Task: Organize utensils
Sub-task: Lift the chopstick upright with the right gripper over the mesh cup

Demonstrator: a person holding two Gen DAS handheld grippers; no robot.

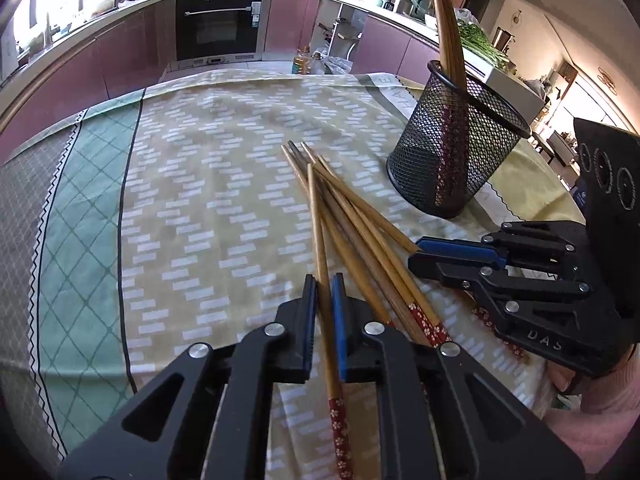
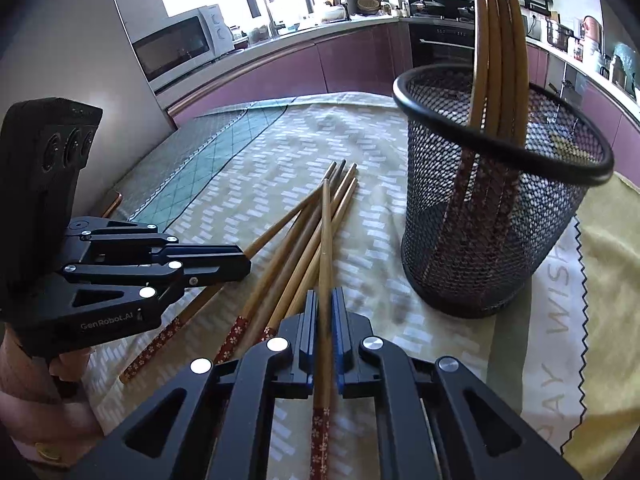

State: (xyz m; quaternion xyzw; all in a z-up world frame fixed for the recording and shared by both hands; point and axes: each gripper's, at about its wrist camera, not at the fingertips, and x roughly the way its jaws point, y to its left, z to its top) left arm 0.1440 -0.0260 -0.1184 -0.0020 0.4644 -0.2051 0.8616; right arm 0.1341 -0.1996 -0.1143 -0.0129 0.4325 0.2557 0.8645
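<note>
On patterned tablecloth (image 1: pixel 200 200), kitchen | each tool (image 1: pixel 323 280) (image 2: pixel 325 294) clamps one chopstick (image 1: pixel 318 232) (image 2: pixel 326 240)

Smooth wooden chopsticks (image 1: pixel 352 220) lie on a matt woven tablecloth (image 1: pixel 208 184) beside a black wire-mesh holder (image 1: pixel 456 152).

A patterned tablecloth (image 1: pixel 200 200) covers the table; an oven (image 1: pixel 218 26) and a microwave (image 2: pixel 180 46) stand behind.

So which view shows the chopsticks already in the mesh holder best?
The right wrist view: the mesh holder is close and large, with four standing chopsticks separable. In the left wrist view the holder is smaller, farther off, and its chopsticks overlap.
</note>
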